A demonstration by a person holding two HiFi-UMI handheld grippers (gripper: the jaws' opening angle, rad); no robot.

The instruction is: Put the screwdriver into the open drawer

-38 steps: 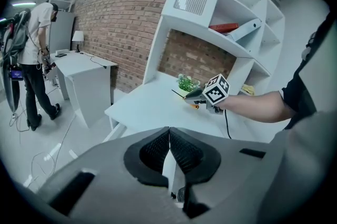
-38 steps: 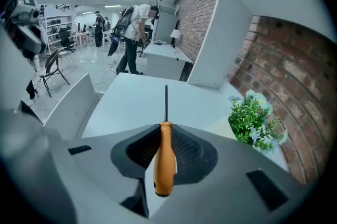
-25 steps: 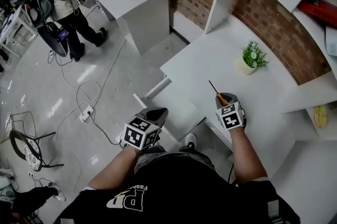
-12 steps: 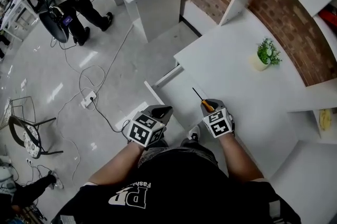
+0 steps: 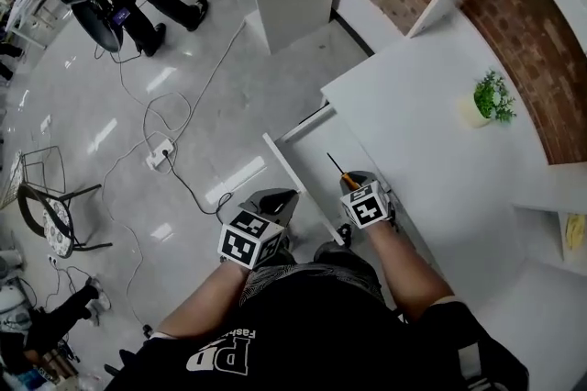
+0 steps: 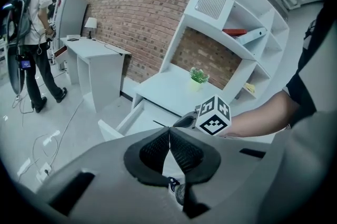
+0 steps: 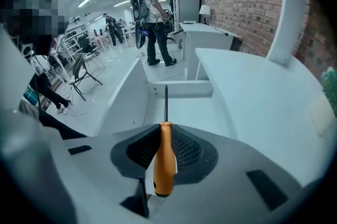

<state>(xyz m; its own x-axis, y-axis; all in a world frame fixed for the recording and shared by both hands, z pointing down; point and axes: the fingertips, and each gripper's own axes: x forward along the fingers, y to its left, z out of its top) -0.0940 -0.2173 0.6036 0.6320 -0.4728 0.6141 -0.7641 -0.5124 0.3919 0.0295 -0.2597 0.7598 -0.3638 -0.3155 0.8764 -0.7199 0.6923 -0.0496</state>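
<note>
The screwdriver [image 7: 164, 157] is clamped by its orange handle in the right gripper [image 5: 356, 187]. A second ago it hung over the desk [image 5: 440, 132] top. Now it is above the near end of the open drawer [image 5: 316, 150], shaft pointing along its length, so lowering and release look next. The right hand tilts steeply down. The left gripper [image 6: 169, 136], closed and empty, hangs just outside the drawer's front.

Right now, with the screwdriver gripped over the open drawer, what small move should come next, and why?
Probably lower the right gripper a little toward the floor of the drawer before opening. Its jaws clamp the screwdriver by its orange handle, the shaft points along the drawer's bare floor, and it seems to hang above rather than rest there.
</note>
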